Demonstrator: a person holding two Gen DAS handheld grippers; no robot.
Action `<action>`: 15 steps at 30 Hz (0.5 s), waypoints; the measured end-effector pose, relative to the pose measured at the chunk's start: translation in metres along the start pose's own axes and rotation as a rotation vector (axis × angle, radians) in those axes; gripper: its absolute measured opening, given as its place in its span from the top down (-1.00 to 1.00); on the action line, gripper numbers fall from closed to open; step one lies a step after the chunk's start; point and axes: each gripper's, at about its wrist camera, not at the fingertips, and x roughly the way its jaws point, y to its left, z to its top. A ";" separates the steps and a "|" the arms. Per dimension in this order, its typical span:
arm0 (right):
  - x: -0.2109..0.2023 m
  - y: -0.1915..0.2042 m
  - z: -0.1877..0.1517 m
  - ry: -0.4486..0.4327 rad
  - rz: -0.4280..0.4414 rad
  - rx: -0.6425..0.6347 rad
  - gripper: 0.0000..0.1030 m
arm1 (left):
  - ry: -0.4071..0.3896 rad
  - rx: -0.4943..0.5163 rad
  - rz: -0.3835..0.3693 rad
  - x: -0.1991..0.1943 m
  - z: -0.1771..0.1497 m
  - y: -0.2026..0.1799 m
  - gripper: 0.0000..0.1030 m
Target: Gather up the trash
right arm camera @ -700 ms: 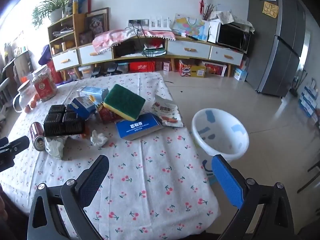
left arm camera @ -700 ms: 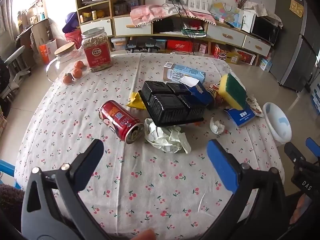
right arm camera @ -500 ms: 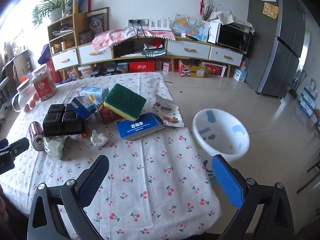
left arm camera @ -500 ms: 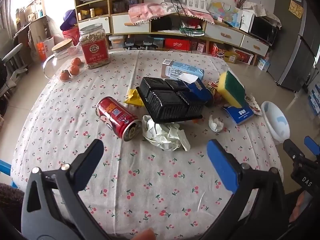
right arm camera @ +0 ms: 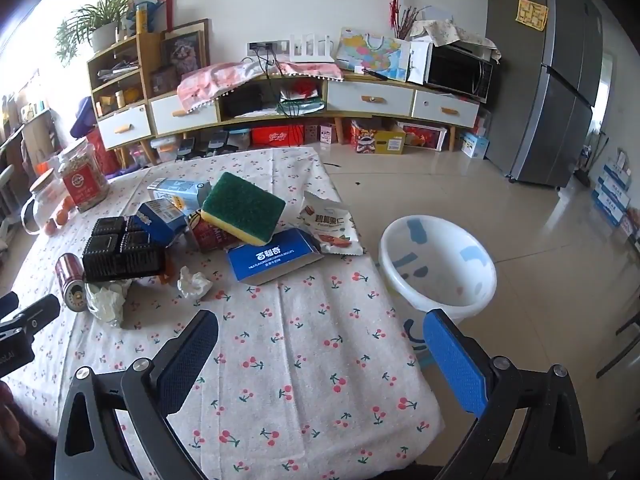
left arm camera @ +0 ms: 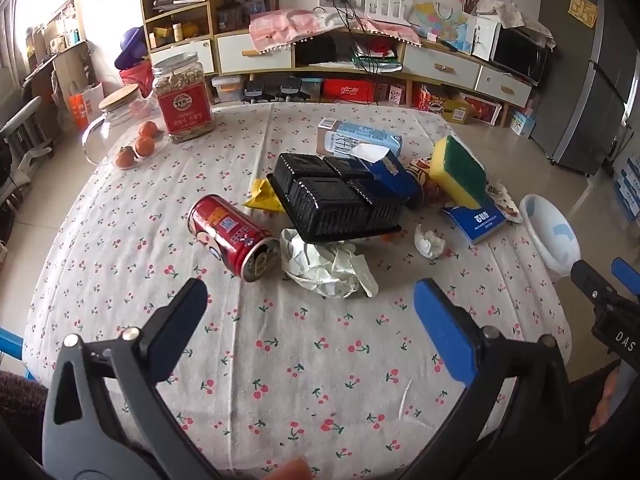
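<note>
Trash lies on the cherry-print table [left arm camera: 280, 360]: a red can [left arm camera: 230, 236] on its side, a crumpled white wrapper [left arm camera: 326, 266], a black plastic tray [left arm camera: 336, 196], a paper ball [left arm camera: 429, 240], a flattened blue box [left arm camera: 476, 220] and a snack packet [right arm camera: 332, 226]. A white bin [right arm camera: 438, 266] stands on the floor off the table's right edge. My left gripper [left arm camera: 308, 304] is open and empty, above the near table edge in front of the can and wrapper. My right gripper [right arm camera: 320, 340] is open and empty over the table's near right corner.
A green-yellow sponge [right arm camera: 244, 208], a milk carton [left arm camera: 358, 140] and a blue carton [left arm camera: 390, 170] sit among the trash. A nut jar [left arm camera: 182, 98], a glass jug [left arm camera: 116, 120] and oranges [left arm camera: 138, 146] stand at the far left. Cabinets line the back wall.
Both grippers drifted slightly; the left view pulled back and left a little, so the trash sits a bit farther off. Both grippers stay open and empty.
</note>
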 end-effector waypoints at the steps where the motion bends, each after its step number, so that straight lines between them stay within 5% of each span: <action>1: 0.000 0.000 0.000 0.000 0.000 -0.001 -1.00 | 0.000 0.003 0.000 0.000 0.000 -0.001 -0.99; 15: 0.000 0.001 0.000 -0.003 0.000 0.002 -1.00 | -0.001 0.012 -0.001 0.000 -0.001 -0.003 -0.99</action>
